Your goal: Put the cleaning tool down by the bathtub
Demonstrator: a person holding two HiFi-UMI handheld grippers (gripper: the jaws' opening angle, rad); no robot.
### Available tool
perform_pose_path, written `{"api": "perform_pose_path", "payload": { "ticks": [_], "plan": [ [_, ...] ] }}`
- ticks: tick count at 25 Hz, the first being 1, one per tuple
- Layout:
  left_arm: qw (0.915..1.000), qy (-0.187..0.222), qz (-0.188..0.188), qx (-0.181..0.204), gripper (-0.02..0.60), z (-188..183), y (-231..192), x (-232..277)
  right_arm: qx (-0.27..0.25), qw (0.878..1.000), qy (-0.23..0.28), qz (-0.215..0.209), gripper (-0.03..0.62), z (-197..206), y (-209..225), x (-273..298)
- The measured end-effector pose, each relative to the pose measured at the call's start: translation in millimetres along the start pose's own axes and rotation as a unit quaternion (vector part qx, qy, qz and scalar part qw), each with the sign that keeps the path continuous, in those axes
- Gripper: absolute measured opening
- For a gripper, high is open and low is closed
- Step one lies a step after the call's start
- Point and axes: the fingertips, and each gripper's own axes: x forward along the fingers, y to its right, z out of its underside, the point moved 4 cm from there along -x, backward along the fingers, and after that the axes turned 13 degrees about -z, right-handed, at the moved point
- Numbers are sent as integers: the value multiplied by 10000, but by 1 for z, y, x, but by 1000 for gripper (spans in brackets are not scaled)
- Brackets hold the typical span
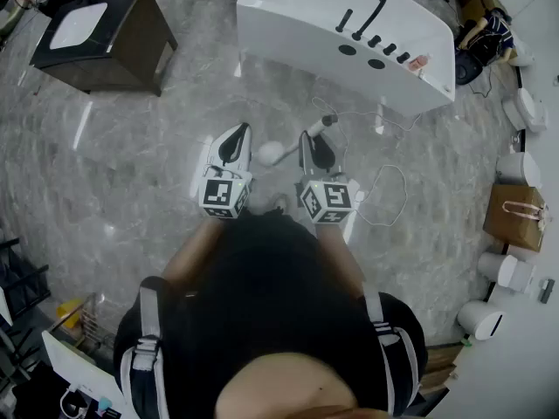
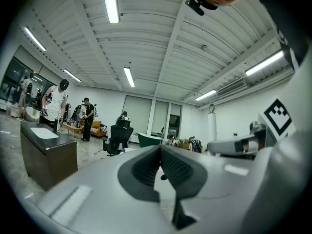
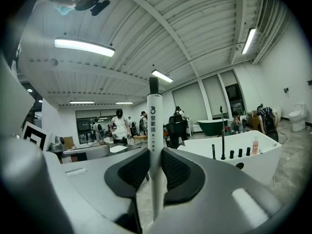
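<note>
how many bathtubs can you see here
2. A white bathtub stands close in front. A green bathtub sits far back across the room. Others may be hidden behind people or furniture.

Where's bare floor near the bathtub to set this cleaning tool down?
Bare floor for the cleaning tool lies between the bathtub and the dark vanity, and in front of the tub's left end. Crowded: a cable loops before its right end, and a bag and white fixtures line the right side.
</note>
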Motion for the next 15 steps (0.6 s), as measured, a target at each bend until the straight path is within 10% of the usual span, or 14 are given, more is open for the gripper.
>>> {"api": "perform_pose_path", "payload": {
  "ticks": [15],
  "plan": [
    [10000,10,-36,6,9,2,-5,-3,-3,10000,-25,-47,80,4,-3,5]
  ]
}}
